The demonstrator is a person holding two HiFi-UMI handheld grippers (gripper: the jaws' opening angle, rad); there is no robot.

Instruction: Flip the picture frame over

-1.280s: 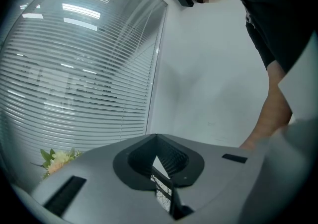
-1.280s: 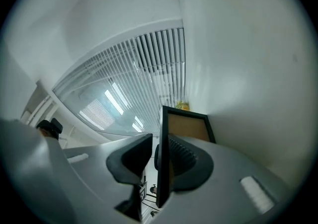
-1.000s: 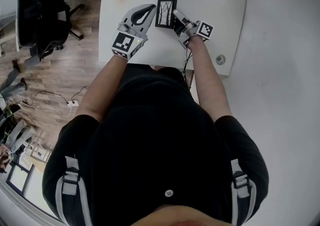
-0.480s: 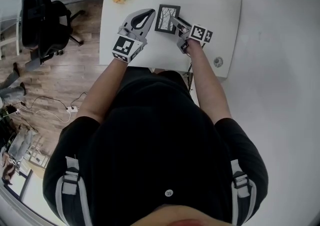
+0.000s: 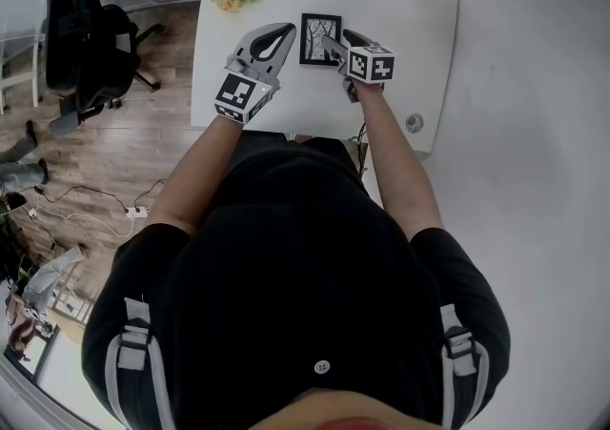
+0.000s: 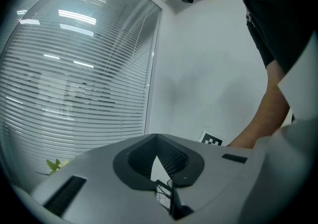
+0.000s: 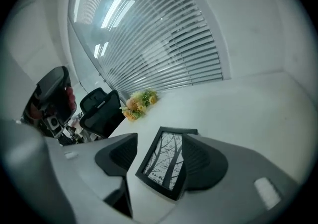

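picture frame: right edge partly behind fingers | flowers: mostly hidden, seemingly leaves only

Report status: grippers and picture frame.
Left gripper shut, empty. Right gripper jaws just opened, black rectangular picture frame between them, face up on white table. Nothing in the way.

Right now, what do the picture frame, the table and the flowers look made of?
Picture frame: matte black moulding, probably painted wood or plastic; whether the tree print is glazed is unclear. Table: smooth, seamless white top, likely laminate. Flowers: yellow and peach blooms, too small to tell real from artificial.
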